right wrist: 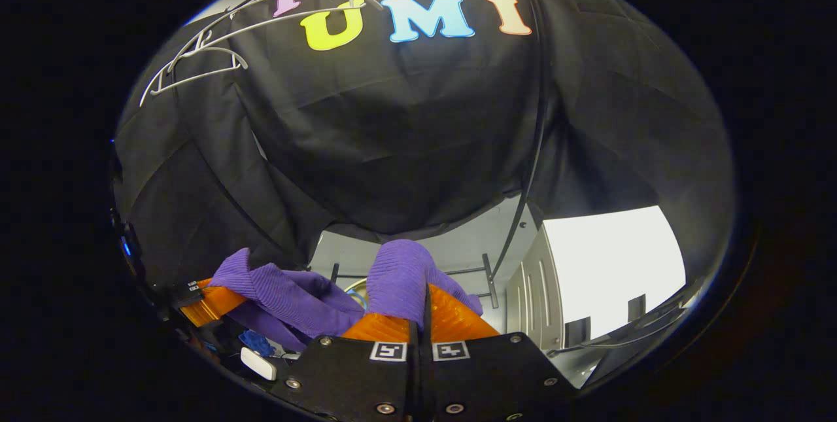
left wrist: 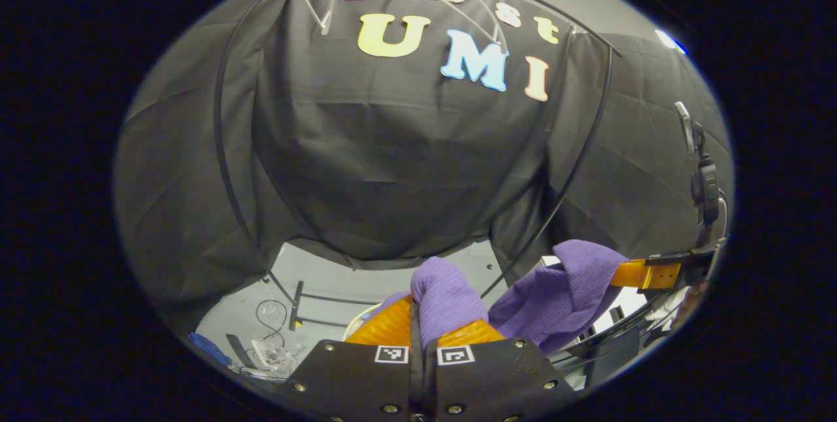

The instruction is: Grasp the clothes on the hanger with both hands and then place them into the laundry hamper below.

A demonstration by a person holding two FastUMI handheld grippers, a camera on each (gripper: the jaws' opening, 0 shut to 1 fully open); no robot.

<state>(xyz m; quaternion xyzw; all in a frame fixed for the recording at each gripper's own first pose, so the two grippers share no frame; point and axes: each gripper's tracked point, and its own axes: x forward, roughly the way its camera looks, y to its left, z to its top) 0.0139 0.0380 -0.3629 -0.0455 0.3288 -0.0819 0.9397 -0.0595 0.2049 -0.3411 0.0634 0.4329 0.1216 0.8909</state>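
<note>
Floor [left wrist: 340,275]: grey, smooth, seen beyond and below the left gripper [left wrist: 418,327]. On it: black rack base bars [left wrist: 297,304], ahead-left of that gripper; a tangle of thin cable with clear plastic [left wrist: 271,343], lower left; a blue item [left wrist: 209,349], far lower left, kind unclear. A black crossbar foot [right wrist: 487,278] stands on the floor ahead-right of the right gripper [right wrist: 418,317].

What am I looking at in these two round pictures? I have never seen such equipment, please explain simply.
A person holds two hand-held grippers, each with a camera looking along its own fingers. In the left gripper view, the left gripper pinches a purple garment; the right gripper, farther off, grips another part of it. The right gripper view shows the same from the other side. Above hang bare wire hangers on a rail, so the garment is already off its hanger. No table is visible, just floor below.
</note>
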